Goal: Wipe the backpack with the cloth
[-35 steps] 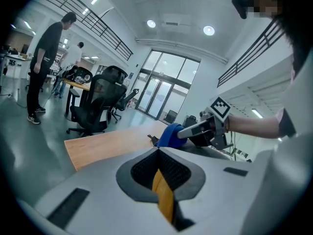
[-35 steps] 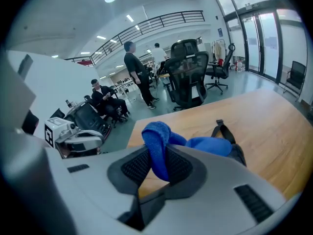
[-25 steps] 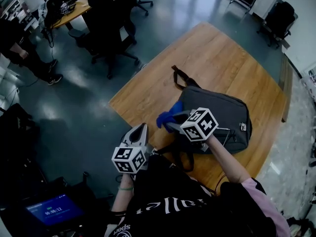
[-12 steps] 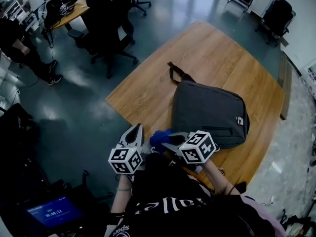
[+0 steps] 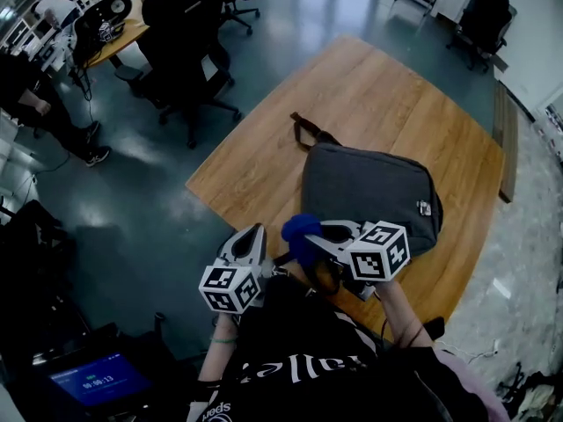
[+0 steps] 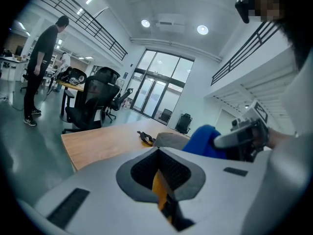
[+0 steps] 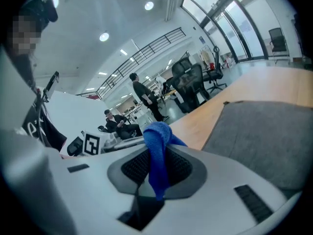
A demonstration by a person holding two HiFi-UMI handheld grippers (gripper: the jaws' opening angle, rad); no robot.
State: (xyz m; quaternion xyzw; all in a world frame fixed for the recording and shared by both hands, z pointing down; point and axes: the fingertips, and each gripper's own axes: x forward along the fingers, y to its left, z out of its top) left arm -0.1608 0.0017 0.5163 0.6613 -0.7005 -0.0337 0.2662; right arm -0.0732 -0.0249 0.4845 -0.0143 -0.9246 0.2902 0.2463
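A grey backpack (image 5: 369,187) lies flat on the wooden table (image 5: 264,161), with its strap (image 5: 303,130) trailing off the far left corner. My right gripper (image 5: 310,236) is shut on a blue cloth (image 5: 299,227) and hovers by the backpack's near left corner, over the table's near edge. In the right gripper view the cloth (image 7: 157,148) sticks up from between the jaws, and the backpack (image 7: 266,136) fills the right side. My left gripper (image 5: 250,236) is shut on nothing and hangs to the left, off the table. The left gripper view shows the cloth (image 6: 204,141) at the right.
Black office chairs (image 5: 189,47) stand on the grey floor beyond the table's left side, and desks (image 5: 123,20) with people are at the far left. A dark unit with a lit screen (image 5: 86,379) sits low on the left. Another chair (image 5: 484,16) stands at the far right.
My right gripper pulled the blue cloth off the backpack's left side toward the person, then edged up again to the near left corner. The left gripper barely moved.
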